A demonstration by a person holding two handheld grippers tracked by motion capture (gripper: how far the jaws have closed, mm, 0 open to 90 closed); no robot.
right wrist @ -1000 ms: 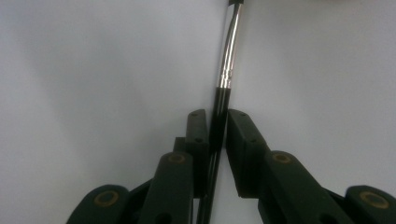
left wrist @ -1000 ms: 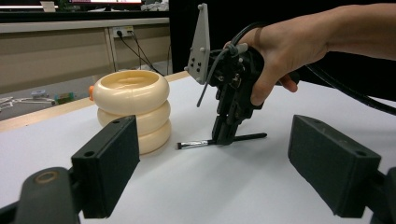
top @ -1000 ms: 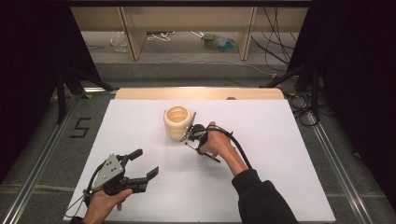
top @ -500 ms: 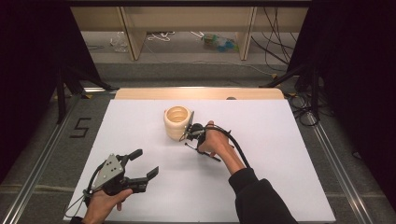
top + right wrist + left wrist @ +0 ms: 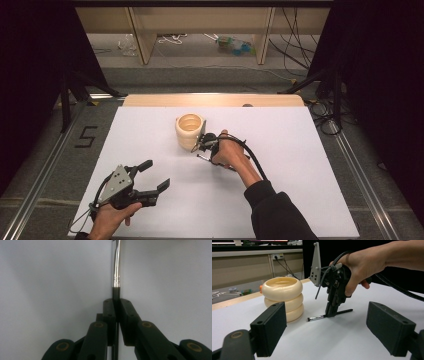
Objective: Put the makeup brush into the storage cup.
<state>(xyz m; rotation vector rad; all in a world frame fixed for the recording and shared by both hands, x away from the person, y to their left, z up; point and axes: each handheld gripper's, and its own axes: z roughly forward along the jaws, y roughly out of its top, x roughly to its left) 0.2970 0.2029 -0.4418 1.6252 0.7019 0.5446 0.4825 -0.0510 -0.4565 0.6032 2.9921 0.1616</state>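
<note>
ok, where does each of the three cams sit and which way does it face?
High view: above the person's side of the white table, looking forward and down; both forearms, left gripper, right gripper.
Left gripper view: on the left gripper, looking level across the table past its open jaws at the cream ringed holder and the right hand.
Right gripper view: looking down its shut jaws at the pen.
Shared: the pen and the table.

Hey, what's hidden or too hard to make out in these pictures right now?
- Brush head: right claw view, cut off by the top edge; tiny in the left claw view.
- Inside of the cream ringed holder: its own wall hides the bottom in the high view.
- Right claw tips: high view, the hand covers them.
</note>
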